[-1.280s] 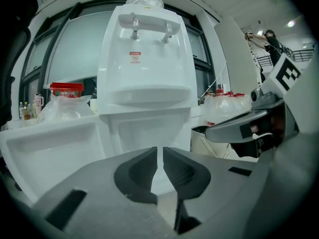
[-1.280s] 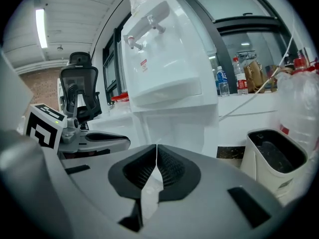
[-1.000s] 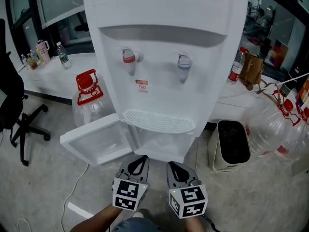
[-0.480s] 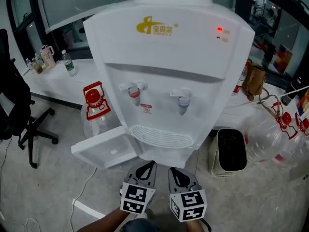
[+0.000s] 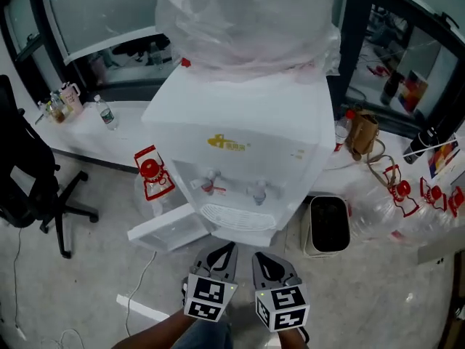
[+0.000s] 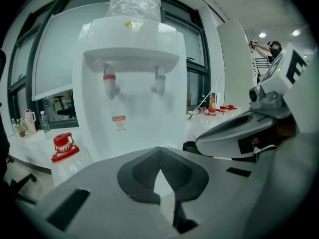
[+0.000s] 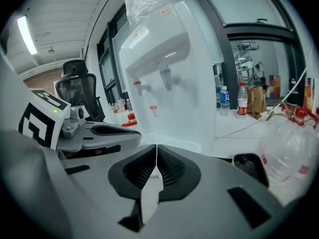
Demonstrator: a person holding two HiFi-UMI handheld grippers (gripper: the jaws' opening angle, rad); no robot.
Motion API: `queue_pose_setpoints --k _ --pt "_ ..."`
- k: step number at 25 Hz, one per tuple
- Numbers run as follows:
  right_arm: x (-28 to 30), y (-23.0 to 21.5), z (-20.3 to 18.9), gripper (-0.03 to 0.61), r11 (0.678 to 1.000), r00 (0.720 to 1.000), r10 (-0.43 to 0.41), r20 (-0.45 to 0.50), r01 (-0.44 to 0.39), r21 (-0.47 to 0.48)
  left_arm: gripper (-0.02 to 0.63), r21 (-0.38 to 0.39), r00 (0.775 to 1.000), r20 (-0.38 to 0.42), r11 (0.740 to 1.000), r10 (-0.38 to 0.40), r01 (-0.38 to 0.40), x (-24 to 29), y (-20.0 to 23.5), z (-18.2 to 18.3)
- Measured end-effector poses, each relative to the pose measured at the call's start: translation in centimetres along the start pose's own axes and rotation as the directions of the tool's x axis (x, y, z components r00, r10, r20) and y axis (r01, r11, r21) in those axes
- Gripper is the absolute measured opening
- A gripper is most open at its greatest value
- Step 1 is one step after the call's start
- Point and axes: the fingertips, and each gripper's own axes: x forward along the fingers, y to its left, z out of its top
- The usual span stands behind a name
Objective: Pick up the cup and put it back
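Observation:
No cup shows in any view. A white water dispenser (image 5: 240, 158) stands ahead, with a clear bottle (image 5: 247, 20) on top and red and blue taps (image 5: 211, 185) above a drip tray. My left gripper (image 5: 221, 251) and right gripper (image 5: 270, 260) hang side by side in front of it, near the bottom of the head view. Both are shut with nothing between the jaws. In the left gripper view the shut left gripper (image 6: 159, 151) points at the dispenser (image 6: 132, 83). The right gripper view shows the shut right gripper (image 7: 156, 148) before the dispenser (image 7: 169, 98).
The dispenser's lower cabinet door (image 5: 168, 227) lies open to the left. A jug with a red cap (image 5: 150, 177) stands beside it. A dark bin (image 5: 328, 226) and empty clear bottles (image 5: 392, 209) sit to the right. An office chair (image 5: 29, 187) is at the left.
The head view has risen: the dispenser looks smaller and its top bottle has come into view. Both grippers rose with it, still shut and side by side.

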Motion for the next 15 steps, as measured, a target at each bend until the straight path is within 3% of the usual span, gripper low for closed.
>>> queue_pose_setpoints --k 15 --pt "-14.0 7.0 18.4 0.021 0.999 1.0 0.002 -0.006 -0.002 0.048 0.011 -0.029 0.999 0.002 0.999 -0.034 0.034 -12.9 -1.7 20.5"
